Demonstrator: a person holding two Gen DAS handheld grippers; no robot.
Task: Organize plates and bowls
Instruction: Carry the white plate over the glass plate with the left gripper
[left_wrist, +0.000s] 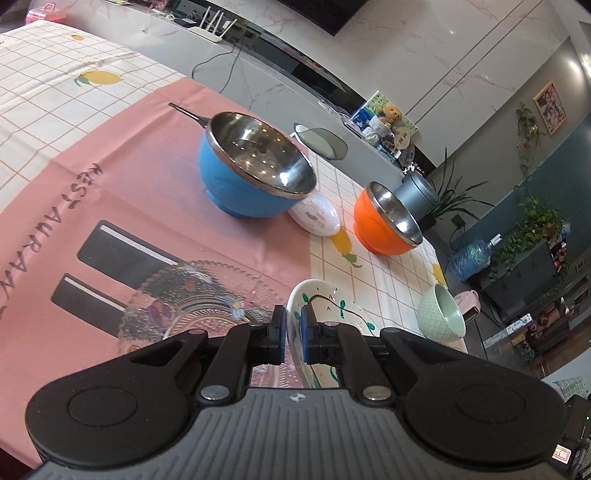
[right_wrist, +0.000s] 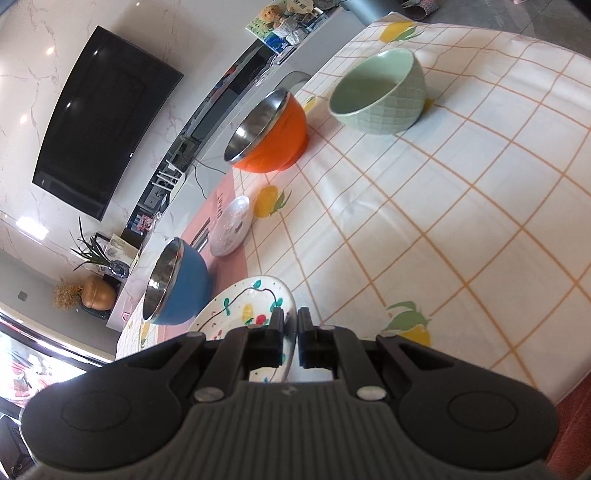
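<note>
A white plate painted with green leaves (left_wrist: 328, 308) is gripped by its rim, and my left gripper (left_wrist: 293, 325) is shut on it. The same plate (right_wrist: 240, 314) is in the right wrist view, where my right gripper (right_wrist: 290, 326) is shut on its edge. It is held tilted above the table. A clear glass plate (left_wrist: 192, 302) lies just left of it on the pink mat (left_wrist: 129, 177). Farther off stand a blue steel-lined bowl (left_wrist: 255, 173) (right_wrist: 181, 284), a small white plate (left_wrist: 316, 216) (right_wrist: 232, 225), an orange bowl (left_wrist: 384, 221) (right_wrist: 273, 133) and a green bowl (left_wrist: 441, 314) (right_wrist: 380, 92).
A checked tablecloth with lemon prints (right_wrist: 443, 221) covers the table. A metal handle (left_wrist: 188, 112) pokes out behind the blue bowl. A grey canister (left_wrist: 415, 192) stands past the orange bowl, by the table's far edge. A dark television (right_wrist: 103, 118) hangs on the wall.
</note>
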